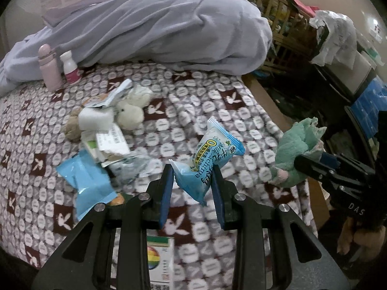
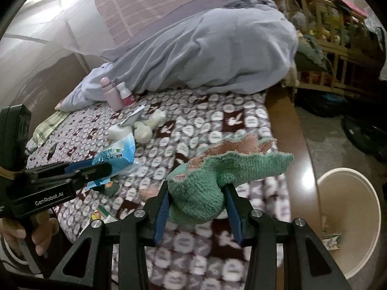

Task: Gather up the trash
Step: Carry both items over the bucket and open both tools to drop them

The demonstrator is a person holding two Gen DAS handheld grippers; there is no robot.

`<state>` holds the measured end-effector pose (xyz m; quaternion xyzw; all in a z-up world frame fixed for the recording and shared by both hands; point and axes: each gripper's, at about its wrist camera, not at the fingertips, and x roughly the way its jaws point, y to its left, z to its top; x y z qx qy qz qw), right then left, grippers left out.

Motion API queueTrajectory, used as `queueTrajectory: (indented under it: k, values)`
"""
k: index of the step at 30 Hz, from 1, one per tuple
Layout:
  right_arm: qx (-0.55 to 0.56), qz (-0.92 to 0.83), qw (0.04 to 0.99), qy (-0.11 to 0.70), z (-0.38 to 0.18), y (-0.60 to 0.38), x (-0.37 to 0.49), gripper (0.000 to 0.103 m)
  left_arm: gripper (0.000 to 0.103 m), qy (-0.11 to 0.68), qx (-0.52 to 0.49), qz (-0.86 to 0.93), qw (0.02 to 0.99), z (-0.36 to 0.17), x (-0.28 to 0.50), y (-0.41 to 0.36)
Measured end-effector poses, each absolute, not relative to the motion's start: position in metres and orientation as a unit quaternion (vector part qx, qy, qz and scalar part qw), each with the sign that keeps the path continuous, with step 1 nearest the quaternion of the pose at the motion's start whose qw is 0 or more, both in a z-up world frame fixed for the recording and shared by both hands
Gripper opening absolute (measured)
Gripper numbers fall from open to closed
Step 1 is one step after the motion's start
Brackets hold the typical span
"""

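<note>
A: Left claw [image 1: 193, 172]?
B: Clamped on blue snack packet [image 1: 207, 155], held up over patterned bed cover [image 1: 193, 96].
A: Left of it?
B: Wrappers & paper pile [image 1: 106, 145] lying on cover.
A: Right claw [image 2: 197, 193]?
B: Pinched tight on green fuzzy cloth [image 2: 217, 178], above bed edge. Beige bin [image 2: 348, 217] on floor, further right.

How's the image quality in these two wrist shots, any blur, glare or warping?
Left wrist view: strong fisheye bending, dark vignetted corners; blue snack packet in the left gripper sharp, the bedspread slightly smeared. Right wrist view: bright washed-out window light upper left, a glare streak on the wooden bed edge, green cloth clear.
</note>
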<state>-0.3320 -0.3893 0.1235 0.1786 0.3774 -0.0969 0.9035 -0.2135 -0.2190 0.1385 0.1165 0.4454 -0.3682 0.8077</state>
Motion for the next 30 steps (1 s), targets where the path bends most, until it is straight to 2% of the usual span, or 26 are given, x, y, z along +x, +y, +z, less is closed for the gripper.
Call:
queueTrajectory:
  k: [30]
  values:
    - [0.221,-0.216,0.878,0.366,0.115,-0.491,-0.44,0.042,0.028,0.442,0.169,-0.441,0.763,0.142,-0.288,-0.35]
